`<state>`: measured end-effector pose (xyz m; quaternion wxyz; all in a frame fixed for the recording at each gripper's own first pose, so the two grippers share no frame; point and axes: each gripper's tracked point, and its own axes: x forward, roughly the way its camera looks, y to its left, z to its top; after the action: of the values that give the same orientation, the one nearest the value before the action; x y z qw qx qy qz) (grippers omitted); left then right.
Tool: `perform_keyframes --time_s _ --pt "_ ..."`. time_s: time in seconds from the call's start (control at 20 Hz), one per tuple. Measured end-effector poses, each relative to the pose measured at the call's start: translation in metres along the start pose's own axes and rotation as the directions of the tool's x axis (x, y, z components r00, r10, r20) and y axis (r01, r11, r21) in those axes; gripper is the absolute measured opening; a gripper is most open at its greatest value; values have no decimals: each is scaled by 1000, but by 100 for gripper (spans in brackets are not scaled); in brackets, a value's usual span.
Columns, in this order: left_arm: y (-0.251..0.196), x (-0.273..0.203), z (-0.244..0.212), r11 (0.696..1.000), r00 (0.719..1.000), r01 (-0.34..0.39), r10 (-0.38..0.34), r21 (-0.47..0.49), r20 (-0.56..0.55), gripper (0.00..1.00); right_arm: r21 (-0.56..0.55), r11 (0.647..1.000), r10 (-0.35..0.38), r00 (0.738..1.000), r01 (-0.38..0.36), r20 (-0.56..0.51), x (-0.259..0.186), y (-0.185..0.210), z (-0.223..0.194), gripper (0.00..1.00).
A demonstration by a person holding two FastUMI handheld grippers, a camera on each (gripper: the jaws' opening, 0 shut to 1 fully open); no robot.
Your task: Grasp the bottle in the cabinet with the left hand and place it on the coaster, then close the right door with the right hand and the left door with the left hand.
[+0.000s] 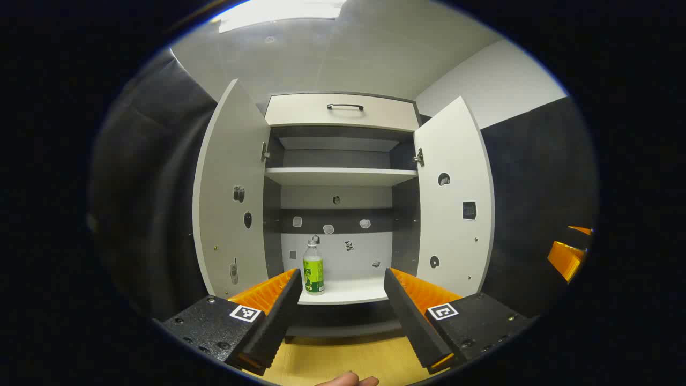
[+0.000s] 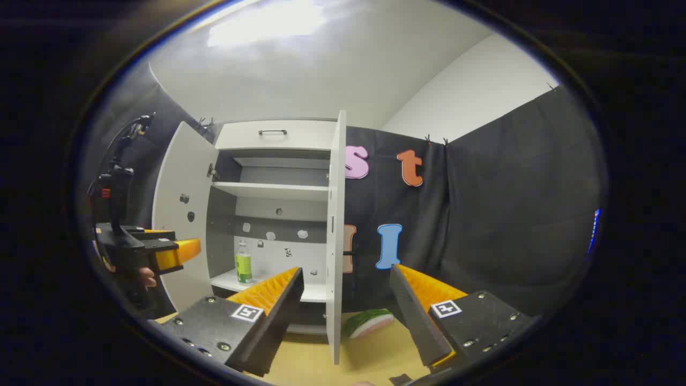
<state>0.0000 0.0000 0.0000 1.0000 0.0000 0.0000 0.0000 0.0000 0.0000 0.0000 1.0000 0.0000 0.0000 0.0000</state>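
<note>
Bottle (image 1: pixel 313 267) stands in cabinet (image 1: pixel 343 177); both jaws seemingly wide, empty.

Right tongs (image 2: pixel 345 300) stood wide apart with nothing between the fingers, aimed at the edge of the cabinet's right door (image 2: pixel 336 236), which was swung open and seen nearly edge-on. Left door (image 2: pixel 179 214) was open too. Inside the cabinet (image 2: pixel 276 177), a bottle (image 2: pixel 244 264) stood upright on the bottom shelf (image 2: pixel 311 292), toward its left side. An upper shelf (image 2: pixel 270 189) sat bare above, and a drawer with a dark handle (image 2: pixel 272 131) ran along the top. Left tongs (image 2: pixel 171 252) showed far left, beside the left door, a hand (image 2: pixel 146 277) under them. On the desk (image 2: pixel 370 351), a watermelon-slice coaster (image 2: pixel 367 323) lay just right of the right door's foot.
</note>
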Motion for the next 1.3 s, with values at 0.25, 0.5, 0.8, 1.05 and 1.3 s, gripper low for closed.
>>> perform_keyframes --time_s 0.25,0.5,0.8,1.05,1.3 --pt "2 -6 5 1000 1000 10 -10 18 13 97 -5 1000 9 1000 -9 7 0 5 1 98" --pt "10 0 0 999 1000 11 -12 35 16 98 -8 1000 7 1000 -7 0 9 13 -3 98" --pt "23 24 -16 999 1000 23 -23 25 -9 98 -13 1000 4 1000 -4 -12 27 30 -12 98" --pt "37 56 -35 1000 1000 18 -17 1 -25 98 -25 1000 -2 1000 1 -25 47 43 -27 98" --pt "48 105 -56 1000 999 5 -5 -4 -49 98 -37 999 -8 999 7 -45 68 53 -46 98"
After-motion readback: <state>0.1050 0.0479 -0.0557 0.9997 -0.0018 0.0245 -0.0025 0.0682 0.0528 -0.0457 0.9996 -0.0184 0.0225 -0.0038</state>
